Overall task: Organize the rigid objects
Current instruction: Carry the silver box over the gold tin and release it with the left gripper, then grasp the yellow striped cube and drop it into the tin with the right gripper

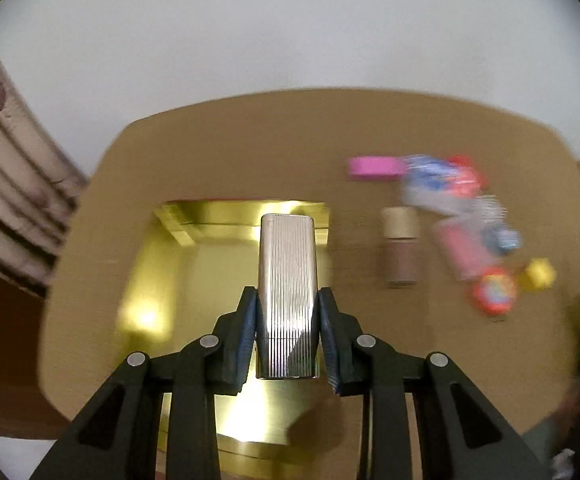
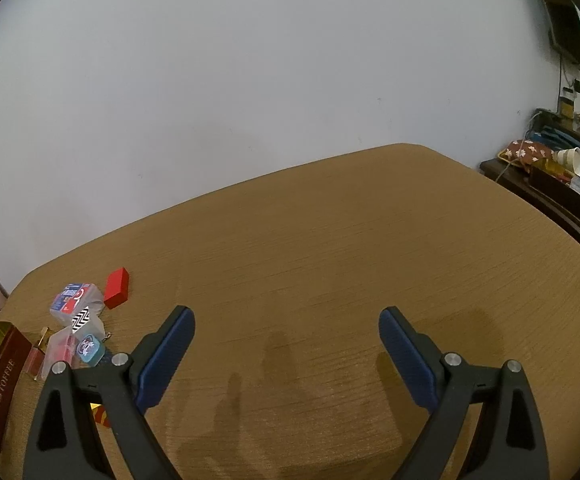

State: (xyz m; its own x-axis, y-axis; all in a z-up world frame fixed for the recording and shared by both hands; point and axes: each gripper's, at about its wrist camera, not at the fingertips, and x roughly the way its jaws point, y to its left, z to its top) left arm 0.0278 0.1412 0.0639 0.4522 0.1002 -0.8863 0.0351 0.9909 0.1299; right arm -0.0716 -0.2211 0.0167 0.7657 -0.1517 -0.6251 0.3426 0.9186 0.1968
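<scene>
The left gripper (image 1: 286, 320) is clenched on a ribbed silver case (image 1: 287, 280), carrying it above the gold tin (image 1: 158, 280). The right gripper (image 2: 286, 354) hangs released (nothing between its fingers). Next, I judge: lower and let go inside.

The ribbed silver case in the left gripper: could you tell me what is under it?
Under the silver case, clamped by the left gripper, lies the open gold tin. Its shiny floor shows bare on both sides; the strip behind the case and fingers is hidden.

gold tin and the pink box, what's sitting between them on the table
In the left wrist view the table is bare between the gold tin and the pink box; the brown bottle lies nearer, off that line.
</scene>
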